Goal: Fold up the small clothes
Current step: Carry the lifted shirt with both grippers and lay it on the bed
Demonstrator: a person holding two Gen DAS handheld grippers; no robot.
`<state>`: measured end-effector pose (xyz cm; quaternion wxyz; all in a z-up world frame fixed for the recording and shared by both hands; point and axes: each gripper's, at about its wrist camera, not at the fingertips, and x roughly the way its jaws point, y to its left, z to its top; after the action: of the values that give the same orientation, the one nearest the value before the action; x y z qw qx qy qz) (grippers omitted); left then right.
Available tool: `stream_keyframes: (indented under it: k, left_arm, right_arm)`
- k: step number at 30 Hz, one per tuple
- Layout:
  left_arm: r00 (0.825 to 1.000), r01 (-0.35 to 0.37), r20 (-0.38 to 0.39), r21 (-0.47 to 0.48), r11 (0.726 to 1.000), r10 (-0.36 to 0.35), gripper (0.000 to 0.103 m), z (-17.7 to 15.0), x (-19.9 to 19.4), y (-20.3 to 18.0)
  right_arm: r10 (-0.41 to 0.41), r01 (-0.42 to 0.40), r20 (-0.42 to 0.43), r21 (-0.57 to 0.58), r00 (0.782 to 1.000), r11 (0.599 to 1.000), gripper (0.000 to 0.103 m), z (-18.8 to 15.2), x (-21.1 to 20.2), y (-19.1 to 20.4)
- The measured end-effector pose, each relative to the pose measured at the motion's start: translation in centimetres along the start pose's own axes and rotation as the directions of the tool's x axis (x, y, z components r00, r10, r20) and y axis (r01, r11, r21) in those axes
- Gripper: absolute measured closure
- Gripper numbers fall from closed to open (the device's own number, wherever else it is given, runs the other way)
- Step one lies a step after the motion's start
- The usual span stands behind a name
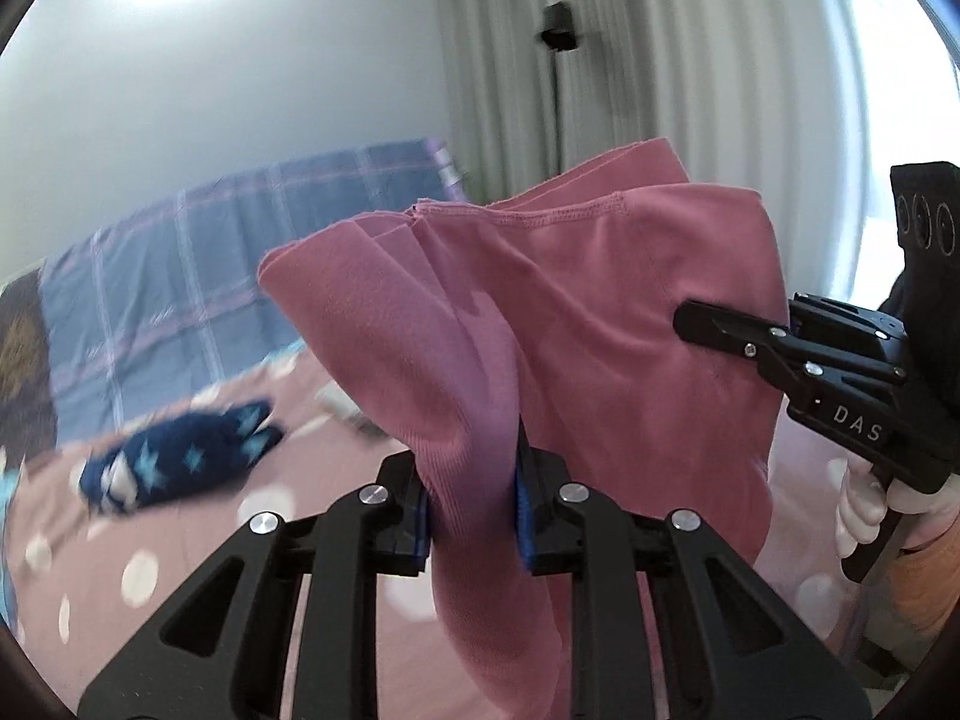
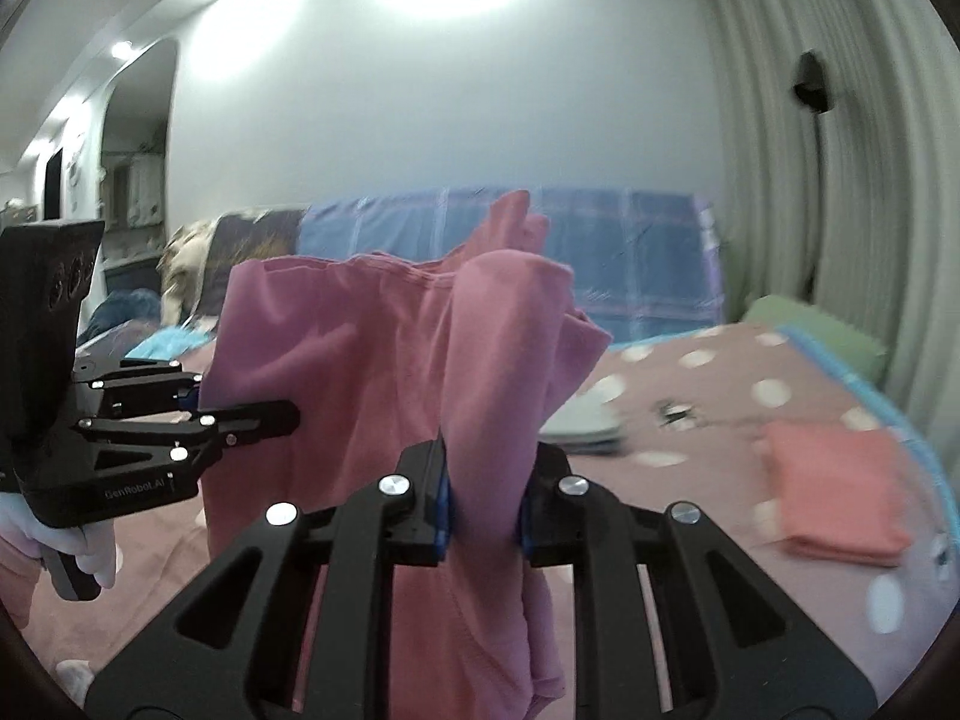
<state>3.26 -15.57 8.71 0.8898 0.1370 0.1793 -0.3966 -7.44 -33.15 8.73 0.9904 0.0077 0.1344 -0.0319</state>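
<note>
Pink garment [image 1: 576, 312] is up in the air over the polka-dot bed [image 2: 720, 384], left gripper [image 1: 472, 510] and right gripper [image 2: 483, 516] each pinching bunched cloth. Looks like the lift-and-spread step; next, lay it flat.

Each wrist view looks closely along its tongs, sharing the pink garment [image 1: 540, 312].

Bright ceiling glare washes the top of both fisheye views, whose backgrounds smear with motion blur.
</note>
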Motion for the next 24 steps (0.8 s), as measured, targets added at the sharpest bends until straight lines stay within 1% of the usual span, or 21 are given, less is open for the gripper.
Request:
stream_keyframes:
  k: [4,5,6,9,11,13,17,20,22,24]
  left_arm:
    - [0.996,0.085,0.029,0.068,0.994,-0.087,0.082,4.9,2.7,-5.0]
    - [0.994,0.104,0.032,0.078,0.991,-0.107,0.082,5.9,3.4,-6.1]
    - [0.991,0.123,0.035,0.091,0.988,-0.126,0.082,7.0,4.1,-7.2]
    - [0.983,0.174,0.032,0.124,0.977,-0.180,0.081,10.8,7.5,-11.0]
    - [0.981,0.183,0.031,0.156,0.971,-0.190,0.081,12.7,9.6,-13.3]
    - [0.979,0.195,0.029,0.179,0.964,-0.203,0.081,14.1,11.8,-15.1]
    - [0.973,0.225,0.009,0.202,0.953,-0.231,0.081,16.7,16.9,-18.2]
    - [0.970,0.237,-0.005,0.210,0.949,-0.241,0.081,17.9,20.9,-19.6]
    - [0.973,0.230,-0.014,0.214,0.950,-0.232,0.081,18.6,23.5,-20.7]
    - [0.982,0.183,-0.003,0.213,0.960,-0.187,0.076,19.1,27.2,-21.3]
  right_arm:
    - [-0.117,0.116,0.023,0.030,0.993,0.993,0.087,1.8,-2.5,-5.8]
    - [-0.155,0.154,0.027,0.037,0.987,0.987,0.087,2.4,-3.0,-7.8]
    - [-0.182,0.180,0.030,0.039,0.983,0.983,0.087,2.7,-3.4,-9.0]
    - [-0.266,0.264,0.029,0.059,0.963,0.963,0.087,3.8,-4.4,-14.0]
    - [-0.305,0.302,0.020,0.082,0.952,0.950,0.087,4.4,-4.6,-16.9]
    - [-0.351,0.348,0.010,0.106,0.936,0.931,0.087,4.9,-4.5,-20.1]
    - [-0.431,0.429,-0.005,0.103,0.902,0.897,0.087,5.6,-3.3,-24.2]
    - [-0.479,0.480,-0.036,0.106,0.877,0.871,0.087,5.8,-1.3,-27.5]
    - [-0.508,0.512,-0.066,0.114,0.859,0.852,0.087,5.8,0.9,-30.0]
    - [-0.548,0.556,-0.098,0.108,0.831,0.824,0.087,5.7,4.1,-32.8]
